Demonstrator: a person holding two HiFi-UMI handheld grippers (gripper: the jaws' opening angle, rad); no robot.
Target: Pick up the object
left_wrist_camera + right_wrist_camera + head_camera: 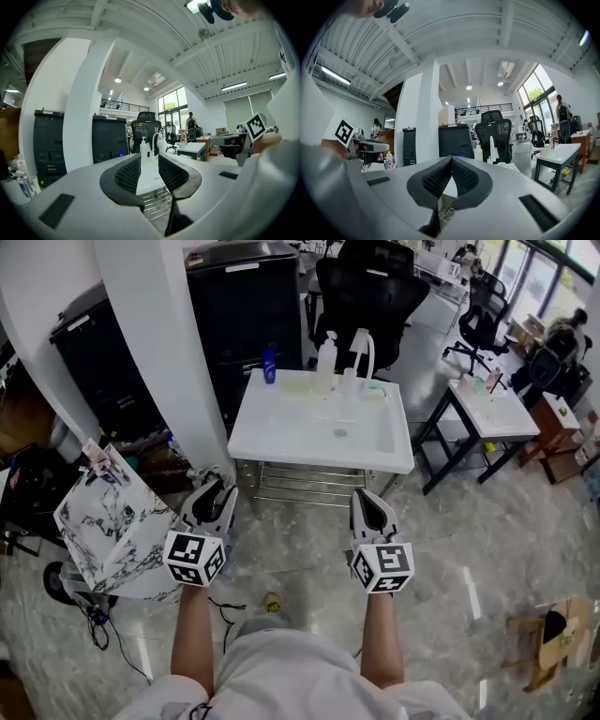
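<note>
bright, even light fills the office, daylight from tall windows [540, 83] joined by ceiling strip lights [234, 86]. soft streaks of glare lie on the polished floor [469, 559]. both gripper views bow strongly inside a dark round border, where the left gripper [150, 164] and right gripper [451, 160] look soft up close.
</note>
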